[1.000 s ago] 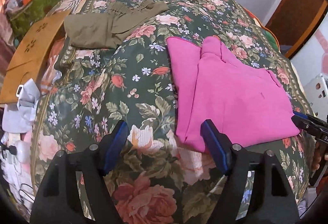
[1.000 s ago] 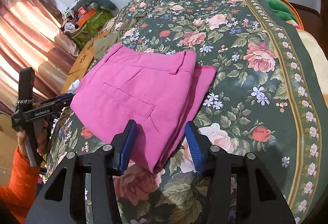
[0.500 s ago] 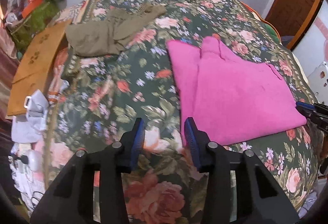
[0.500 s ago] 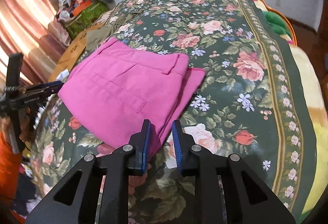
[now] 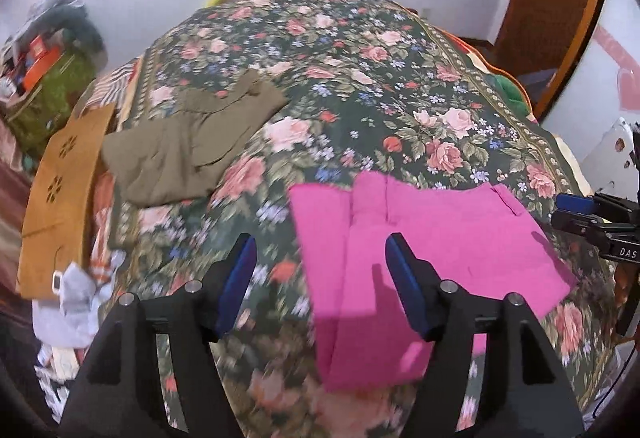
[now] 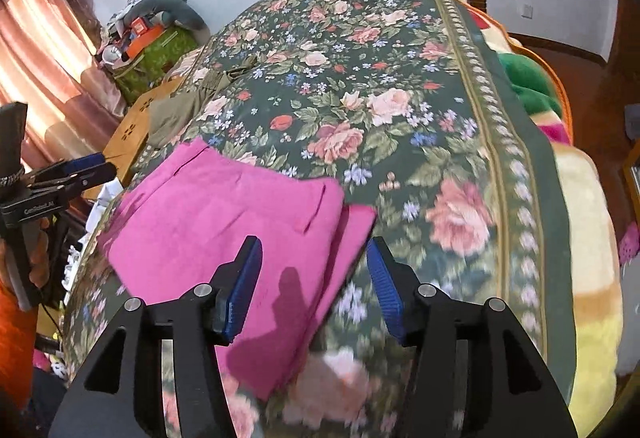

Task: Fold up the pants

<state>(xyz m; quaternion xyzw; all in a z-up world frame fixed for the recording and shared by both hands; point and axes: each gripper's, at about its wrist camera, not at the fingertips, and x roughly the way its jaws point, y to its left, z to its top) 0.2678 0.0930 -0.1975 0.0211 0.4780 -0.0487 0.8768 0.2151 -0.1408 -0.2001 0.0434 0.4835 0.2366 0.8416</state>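
Hovering above the floral bedspread [image 5: 360,77], left gripper [image 5: 320,274] and right gripper [image 6: 312,278] have jaws just reopened, spread, gripping nothing; folded pink pants [image 5: 432,238] lie flat beneath, between both tools.

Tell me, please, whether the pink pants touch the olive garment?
Apart. The left wrist view shows floral bedspread between the pink pants and the olive garment.

1. "DAS" – white letters on the black body of the right gripper [image 5: 573,210], cut off at the left wrist view's edge.
2. A small white word on the left gripper [image 6: 94,166] body in the right wrist view – too blurred to read surely.
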